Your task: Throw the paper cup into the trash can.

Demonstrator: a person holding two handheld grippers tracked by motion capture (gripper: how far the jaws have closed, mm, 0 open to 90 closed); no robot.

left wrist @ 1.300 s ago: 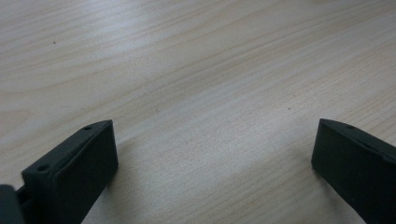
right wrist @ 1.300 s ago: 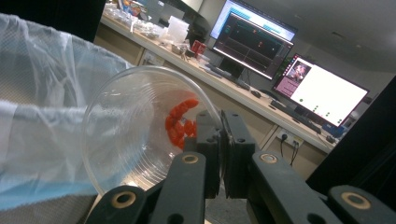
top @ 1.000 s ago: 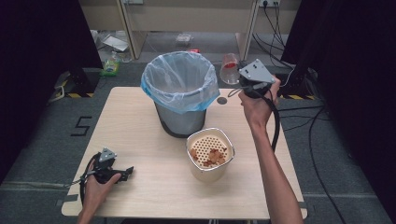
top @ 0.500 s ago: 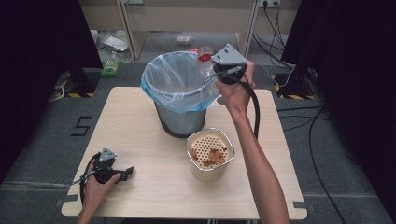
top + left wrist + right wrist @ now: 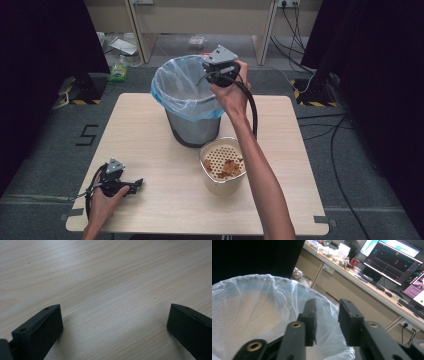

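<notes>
A grey bin (image 5: 192,125) lined with a pale blue bag (image 5: 249,305) stands at the table's far middle. My right gripper (image 5: 204,76) hovers over the bin's right rim, pointing into it. Its jaws (image 5: 327,305) stand slightly open with nothing between them. In front of the bin sits a cream perforated bowl (image 5: 220,182) with brown pieces (image 5: 227,167) in it. My left gripper (image 5: 136,184) rests on the table's near left corner, open wide (image 5: 114,308) over bare wood.
The light wooden table (image 5: 150,125) has free room on its left and right sides. Black cables (image 5: 325,125) run over the floor at the right. Litter (image 5: 120,47) lies on the floor beyond the table. A bench with monitors (image 5: 392,262) stands behind the bin.
My right gripper has swung left from the table's far right side to above the bin's rim. The left gripper has stayed still.
</notes>
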